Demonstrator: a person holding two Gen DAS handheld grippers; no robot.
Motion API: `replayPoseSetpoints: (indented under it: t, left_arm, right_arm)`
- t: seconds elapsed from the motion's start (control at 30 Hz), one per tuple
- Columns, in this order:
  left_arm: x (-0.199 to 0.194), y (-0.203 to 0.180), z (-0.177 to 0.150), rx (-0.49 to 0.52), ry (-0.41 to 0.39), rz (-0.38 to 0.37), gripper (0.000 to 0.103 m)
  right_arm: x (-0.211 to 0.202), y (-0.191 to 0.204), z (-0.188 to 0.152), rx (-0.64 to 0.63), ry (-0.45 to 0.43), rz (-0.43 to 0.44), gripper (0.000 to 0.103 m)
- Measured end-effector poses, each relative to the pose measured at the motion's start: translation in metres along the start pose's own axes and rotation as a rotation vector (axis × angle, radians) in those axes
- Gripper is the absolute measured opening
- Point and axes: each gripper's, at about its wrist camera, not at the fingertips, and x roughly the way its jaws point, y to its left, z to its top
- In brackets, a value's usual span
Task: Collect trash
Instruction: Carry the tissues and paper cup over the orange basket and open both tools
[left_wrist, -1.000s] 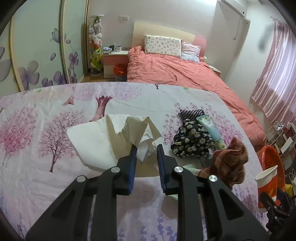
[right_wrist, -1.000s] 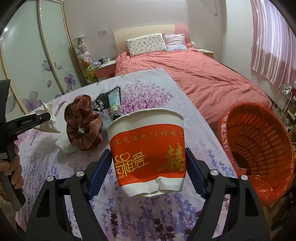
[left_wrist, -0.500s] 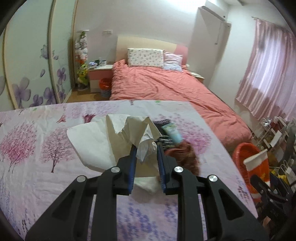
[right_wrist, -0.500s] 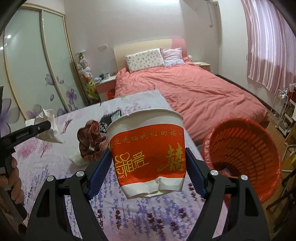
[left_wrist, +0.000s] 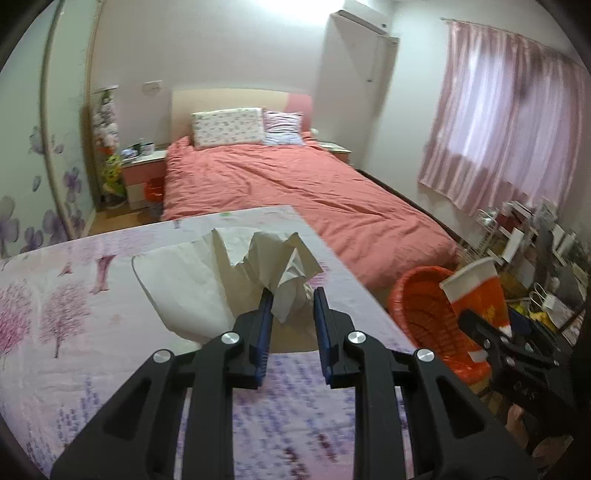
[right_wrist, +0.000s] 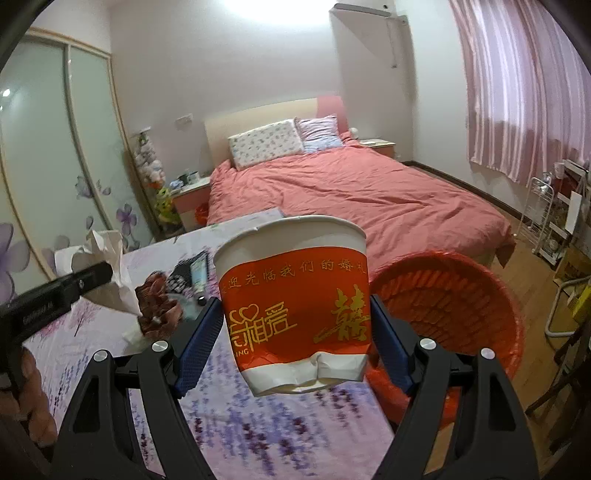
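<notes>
My left gripper (left_wrist: 292, 301) is shut on a crumpled white tissue (left_wrist: 236, 269) and holds it above the table with the floral cloth (left_wrist: 55, 332). My right gripper (right_wrist: 297, 328) is shut on a red and white paper cup (right_wrist: 295, 310), dented at its base, held upright. The cup also shows in the left wrist view (left_wrist: 476, 291), right beside the orange trash basket (left_wrist: 424, 314). In the right wrist view the basket (right_wrist: 454, 306) stands just right of the cup, past the table's edge. The tissue (right_wrist: 107, 266) shows at the left there.
A brown cloth bundle (right_wrist: 159, 310), a dark floral pouch and a tube (right_wrist: 195, 269) lie on the table. A bed with a red cover (right_wrist: 351, 195) lies beyond. A metal rack (right_wrist: 546, 221) and clutter stand at the right wall.
Both grippers have lifted and swung right toward the orange basket, each still holding its item. The cup is now next to the basket's rim.
</notes>
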Motion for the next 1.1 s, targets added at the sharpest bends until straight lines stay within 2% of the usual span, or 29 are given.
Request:
replayPoseSetpoints:
  t: [0.3,0.63,0.83,1.03,1.1]
  left_arm:
    - [0.019,-0.067,-0.004,0.071,0.015,-0.127,0.022]
    - [0.054,-0.144,-0.016,0.141,0.047,-0.266,0.022]
    - [0.084,-0.176,-0.022,0.162,0.092,-0.315,0.023]
    - [0.12,-0.198,-0.027,0.173,0.144,-0.335,0.024]
    - [0.129,-0.2,-0.028,0.179,0.156,-0.333,0.027]
  right_arm:
    - [-0.001,-0.05,0.007,0.07,-0.028,-0.07,0.077]
    - [0.01,-0.104,0.006,0.169,-0.023,-0.138,0.077]
    - [0.019,-0.134,0.006,0.225,-0.014,-0.157,0.077]
    - [0.032,-0.158,0.007,0.29,-0.001,-0.153,0.078]
    - [0.037,-0.165,0.007,0.31,0.005,-0.149,0.078]
